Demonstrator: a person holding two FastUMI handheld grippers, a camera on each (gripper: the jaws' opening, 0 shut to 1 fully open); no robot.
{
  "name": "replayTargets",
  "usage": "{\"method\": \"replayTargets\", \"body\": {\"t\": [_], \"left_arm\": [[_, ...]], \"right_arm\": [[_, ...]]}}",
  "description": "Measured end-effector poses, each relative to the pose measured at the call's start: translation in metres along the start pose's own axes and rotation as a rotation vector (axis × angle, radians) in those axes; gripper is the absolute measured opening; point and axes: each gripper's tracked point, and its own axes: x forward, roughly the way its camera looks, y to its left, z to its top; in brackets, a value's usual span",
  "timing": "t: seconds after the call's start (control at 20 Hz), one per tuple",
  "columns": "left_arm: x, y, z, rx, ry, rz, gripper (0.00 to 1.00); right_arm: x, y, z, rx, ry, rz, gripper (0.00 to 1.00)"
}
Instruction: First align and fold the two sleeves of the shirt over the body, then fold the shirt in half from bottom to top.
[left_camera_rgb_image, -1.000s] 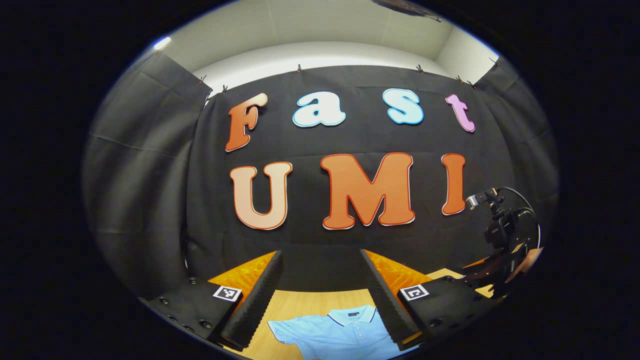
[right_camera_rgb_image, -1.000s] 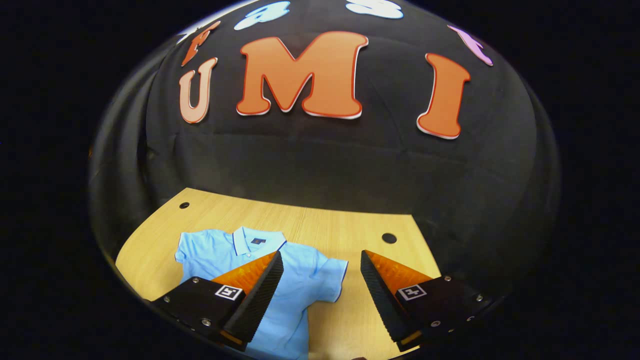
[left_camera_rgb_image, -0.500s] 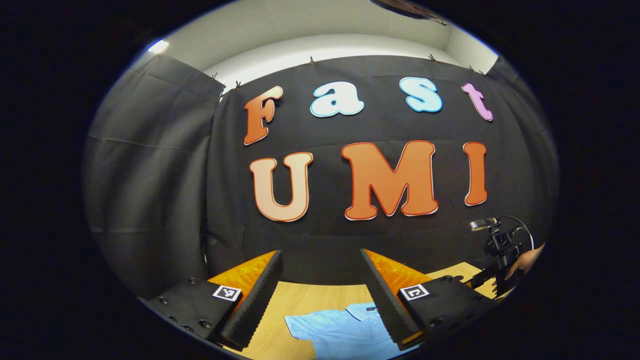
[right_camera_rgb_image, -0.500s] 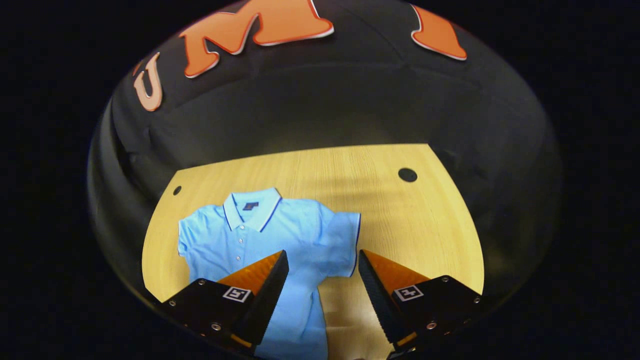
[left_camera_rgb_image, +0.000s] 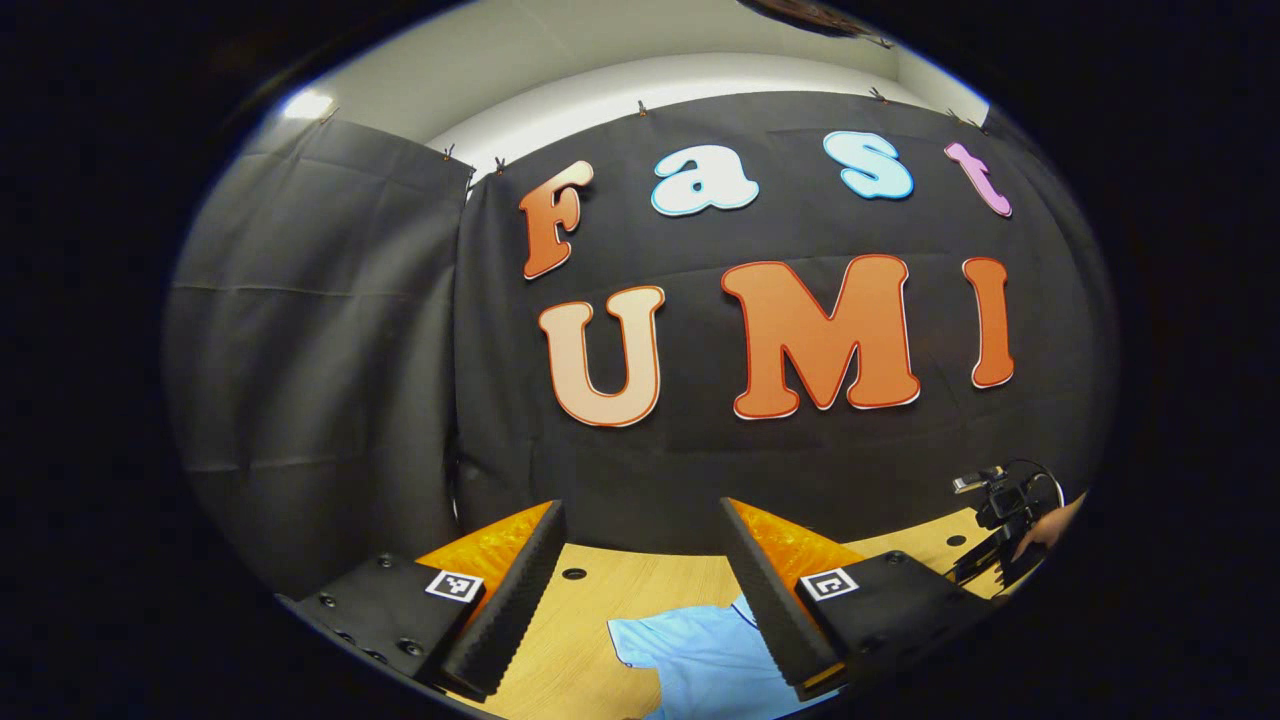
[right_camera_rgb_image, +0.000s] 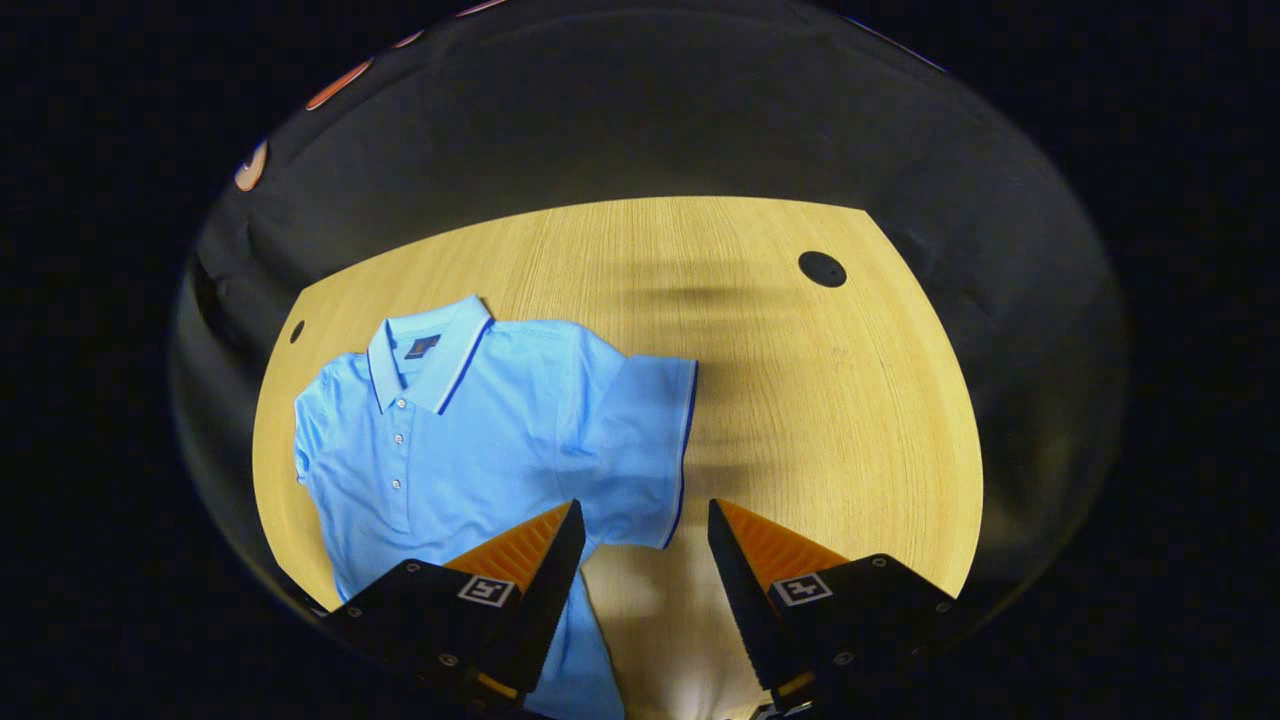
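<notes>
Lying face up on the tabletop (right_camera_rgb_image: 800, 400), the shirt (right_camera_rgb_image: 450, 430) has both sleeves unfolded, so every fold remains. The right gripper (right_camera_rgb_image: 640, 550) hangs over the shirt's sleeve (right_camera_rgb_image: 640, 450), jaws spread and empty; the left gripper (left_camera_rgb_image: 640, 560), beside the shirt, likewise.

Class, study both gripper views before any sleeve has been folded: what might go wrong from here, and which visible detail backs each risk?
1. The right gripper is open above the sleeve hem; closing there might pinch only the edge, or catch the shirt body beneath too.
2. The left gripper points mostly at the wall, with little shirt visible, so its aim at the other sleeve may be off.
3. Dragging could skew the shirt on the smooth table.
</notes>
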Motion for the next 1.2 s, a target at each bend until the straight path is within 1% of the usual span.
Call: {"method": "replayTargets", "body": {"t": [0.15, 0.35, 0.4, 0.45, 0.5, 0.55, 0.8, 0.9, 0.95, 1.0, 1.05, 1.1, 1.15, 1.2], "left_arm": [[0.000, -0.003, 0.001, 0.014, 0.003, 0.007, 1.00], [0.000, -0.011, 0.004, 0.023, 0.002, 0.003, 1.00], [-0.001, -0.014, 0.004, 0.022, -0.001, -0.003, 0.99], [-0.001, -0.016, 0.006, 0.024, -0.002, -0.006, 0.99], [-0.002, -0.017, 0.006, 0.029, -0.003, -0.009, 0.99], [-0.002, -0.018, 0.008, 0.033, -0.004, -0.011, 1.00], [-0.002, -0.022, 0.008, 0.043, 0.001, -0.019, 1.00], [-0.004, -0.022, 0.008, 0.041, 0.002, -0.016, 1.00], [-0.005, -0.022, 0.006, 0.040, 0.005, -0.015, 1.00], [-0.007, -0.021, 0.004, 0.039, 0.012, -0.013, 1.00], [-0.007, -0.021, 0.004, 0.037, 0.016, -0.012, 1.00], [-0.007, -0.022, 0.003, 0.036, 0.016, -0.015, 1.00], [-0.007, -0.023, 0.005, 0.036, 0.013, -0.016, 1.00], [-0.008, -0.023, 0.006, 0.037, 0.011, -0.018, 1.00]], "right_arm": [[0.018, 0.002, -0.009, 0.009, 0.058, 0.002, 0.76], [0.036, -0.001, -0.012, 0.008, 0.091, -0.021, 0.76], [0.038, 0.001, -0.013, 0.007, 0.098, -0.014, 0.76], [0.041, 0.002, -0.014, 0.007, 0.106, -0.020, 0.70], [0.044, 0.003, -0.017, 0.004, 0.116, -0.018, 0.68], [0.045, 0.005, -0.021, -0.002, 0.132, -0.016, 0.64], [0.051, 0.008, -0.027, -0.011, 0.169, -0.017, 0.54], [0.054, 0.004, -0.027, -0.002, 0.174, -0.041, 0.48], [0.052, 0.002, -0.025, 0.009, 0.172, -0.052, 0.42], [0.052, 0.002, -0.026, 0.018, 0.177, -0.053, 0.38], [0.051, 0.003, -0.024, 0.024, 0.174, -0.043, 0.28], [0.051, 0.004, -0.025, 0.034, 0.175, -0.029, 0.24], [0.049, 0.006, -0.022, 0.050, 0.175, -0.012, 0.13], [0.047, 0.010, -0.019, 0.073, 0.164, 0.015, 0.08]]}}
